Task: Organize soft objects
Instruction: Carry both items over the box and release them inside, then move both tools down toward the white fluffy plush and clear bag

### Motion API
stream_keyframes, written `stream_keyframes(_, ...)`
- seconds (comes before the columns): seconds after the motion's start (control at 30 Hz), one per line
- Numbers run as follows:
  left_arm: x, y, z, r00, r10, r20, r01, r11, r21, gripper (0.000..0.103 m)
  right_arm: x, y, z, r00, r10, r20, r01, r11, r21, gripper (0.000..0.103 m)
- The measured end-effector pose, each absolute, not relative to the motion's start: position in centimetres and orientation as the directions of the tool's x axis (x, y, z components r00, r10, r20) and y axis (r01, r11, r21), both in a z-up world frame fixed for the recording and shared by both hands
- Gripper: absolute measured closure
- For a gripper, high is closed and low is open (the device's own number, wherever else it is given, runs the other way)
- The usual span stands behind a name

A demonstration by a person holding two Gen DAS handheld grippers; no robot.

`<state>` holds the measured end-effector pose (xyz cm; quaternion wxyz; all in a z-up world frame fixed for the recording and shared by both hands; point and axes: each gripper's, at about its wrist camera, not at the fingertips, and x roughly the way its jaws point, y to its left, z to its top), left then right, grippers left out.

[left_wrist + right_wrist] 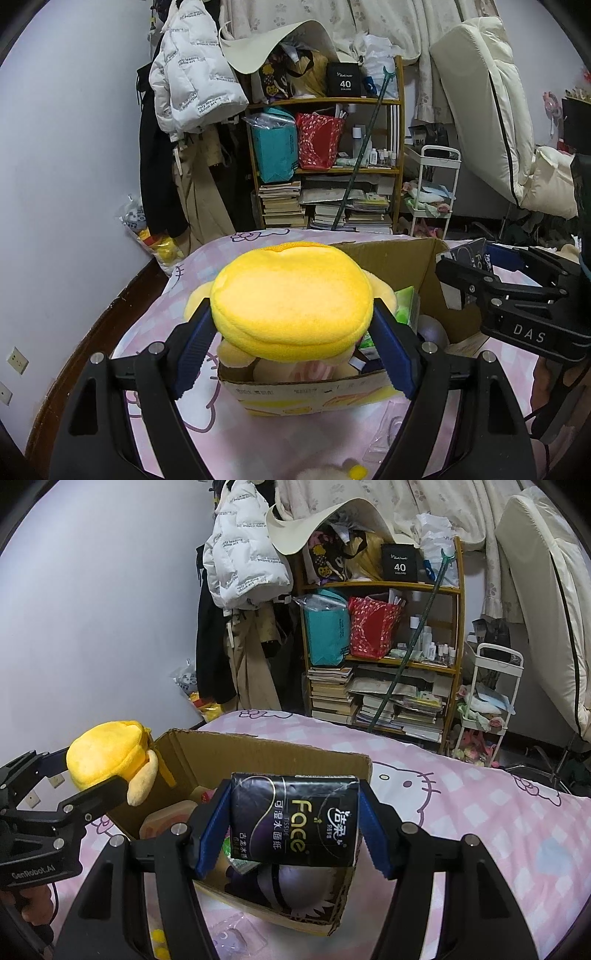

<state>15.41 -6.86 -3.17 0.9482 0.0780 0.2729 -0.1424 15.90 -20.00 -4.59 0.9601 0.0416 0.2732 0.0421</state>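
My left gripper (293, 325) is shut on a yellow plush toy (291, 299) and holds it above the near end of an open cardboard box (391, 258) on the bed. The toy also shows in the right wrist view (107, 753). My right gripper (291, 823) is shut on a black tissue pack (295, 819) marked "Face", held above the same box (266, 753). Inside the box lie a beige plush (266, 369), a green pack (404, 302) and a purple-and-white soft thing (295, 886). The right gripper's body shows at the right of the left wrist view (517, 295).
The box stands on a pink Hello Kitty bedsheet (461, 805). Clear plastic wrap (236, 938) and a small white-yellow toy (340, 472) lie in front of the box. Beyond the bed are a cluttered wooden shelf (325, 147), hanging coats (192, 74) and a white trolley (436, 192).
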Motion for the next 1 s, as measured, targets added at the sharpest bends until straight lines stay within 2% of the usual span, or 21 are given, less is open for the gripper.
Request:
stream_keyframes(0.67, 14.9, -6.9, -3.4, 0.803, -0.196, -0.563, 0.287, 0.955, 0.076, 0.018, 16.0, -20.4, -5.6, 0.818, 0.111, -0.564, -0.054, 0.992, 0.116, 0.033)
stream_keyframes(0.73, 14.7, -6.8, -3.4, 0.8, -0.195, -0.567, 0.284, 0.956, 0.071, 0.018, 16.0, -20.4, -5.5, 0.821, 0.108, -0.56, -0.052, 0.992, 0.115, 0.022)
stream_keyframes(0.9, 14.0, -6.5, -3.1, 0.801, -0.18, -0.572, 0.273, 0.959, 0.081, 0.016, 15.7, -20.5, -5.1, 0.831, 0.104, -0.547, -0.047, 0.992, 0.118, 0.019)
stream_keyframes(1.0, 13.2, -6.4, -2.8, 0.808, -0.176, -0.562, 0.266, 0.961, 0.081, 0.008, 15.3, -20.6, -5.0, 0.832, 0.099, -0.546, -0.037, 0.992, 0.125, 0.011)
